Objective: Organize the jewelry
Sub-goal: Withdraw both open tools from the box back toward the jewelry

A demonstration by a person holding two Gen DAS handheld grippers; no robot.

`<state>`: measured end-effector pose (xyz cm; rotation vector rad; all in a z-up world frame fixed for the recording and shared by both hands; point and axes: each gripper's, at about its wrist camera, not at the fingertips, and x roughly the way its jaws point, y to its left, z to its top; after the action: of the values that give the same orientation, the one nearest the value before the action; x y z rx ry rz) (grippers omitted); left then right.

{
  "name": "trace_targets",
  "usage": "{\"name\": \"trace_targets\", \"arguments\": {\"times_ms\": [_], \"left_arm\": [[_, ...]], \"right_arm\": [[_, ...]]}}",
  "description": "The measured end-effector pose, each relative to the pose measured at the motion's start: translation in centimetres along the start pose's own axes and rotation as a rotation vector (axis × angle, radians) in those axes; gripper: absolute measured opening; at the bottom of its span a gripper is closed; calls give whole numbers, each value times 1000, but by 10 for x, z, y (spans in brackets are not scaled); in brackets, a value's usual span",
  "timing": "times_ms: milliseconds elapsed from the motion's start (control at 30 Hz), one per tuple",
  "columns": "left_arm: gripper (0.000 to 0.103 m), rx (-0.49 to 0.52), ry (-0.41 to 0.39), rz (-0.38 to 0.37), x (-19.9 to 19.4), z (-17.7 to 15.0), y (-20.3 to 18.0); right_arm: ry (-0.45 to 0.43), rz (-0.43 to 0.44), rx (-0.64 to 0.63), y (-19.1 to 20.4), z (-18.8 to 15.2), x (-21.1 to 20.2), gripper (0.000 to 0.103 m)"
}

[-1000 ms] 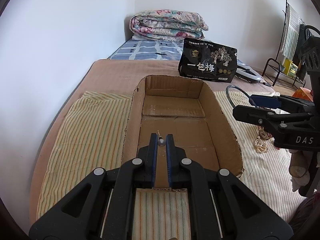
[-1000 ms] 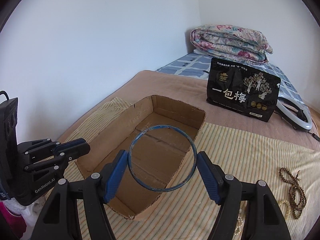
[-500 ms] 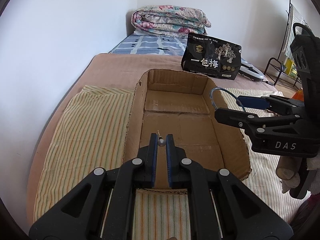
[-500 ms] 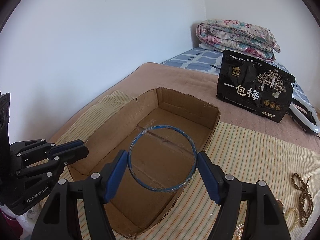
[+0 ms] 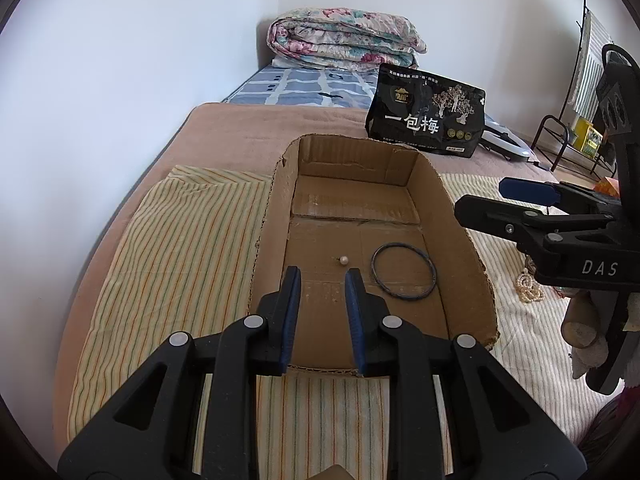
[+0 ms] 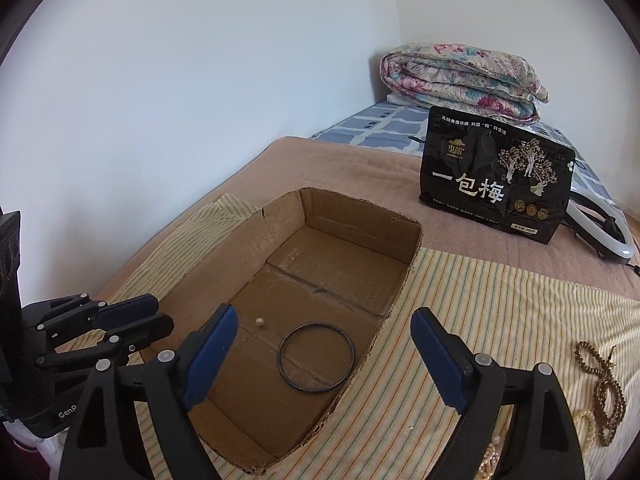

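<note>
An open cardboard box (image 5: 464, 236) (image 6: 240, 240) lies on a striped cloth on the bed. A dark blue bangle (image 5: 403, 272) (image 6: 316, 357) lies flat on the box floor. A small pearl earring (image 5: 343, 259) (image 6: 260, 322) lies beside it to the left. My left gripper (image 5: 322, 276) is open and empty, just above the box's near end. My right gripper (image 6: 324, 322) is wide open and empty above the box's right side; it also shows in the left wrist view (image 5: 520, 196). A brown bead string (image 6: 600, 384) and pearl strands (image 5: 528, 286) lie on the cloth right of the box.
A black snack bag (image 5: 426, 120) (image 6: 496, 184) stands behind the box. A folded floral quilt (image 5: 344, 40) lies at the bed's far end. A white ring light (image 6: 600, 232) lies behind the bag. A metal rack (image 5: 576, 132) stands at the far right. A wall runs along the left.
Both grippers opened. The bangle dropped from the right gripper and the pearl earring from the left gripper; both now lie on the box floor.
</note>
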<state>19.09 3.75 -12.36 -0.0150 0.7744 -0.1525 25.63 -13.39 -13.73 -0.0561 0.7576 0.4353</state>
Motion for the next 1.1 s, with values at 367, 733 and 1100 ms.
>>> {"name": "trace_targets", "arguments": {"times_ms": [367, 733, 1100], "left_arm": [[22, -7, -32, -24, -21, 2, -9], [43, 2, -65, -71, -44, 4, -34], [49, 42, -92, -139, -57, 6, -73]], "right_arm": [[-24, -35, -4, -8, -6, -33, 90], [-65, -93, -6, -31, -15, -85, 90], [-90, -187, 28, -74, -41, -136, 90]]}}
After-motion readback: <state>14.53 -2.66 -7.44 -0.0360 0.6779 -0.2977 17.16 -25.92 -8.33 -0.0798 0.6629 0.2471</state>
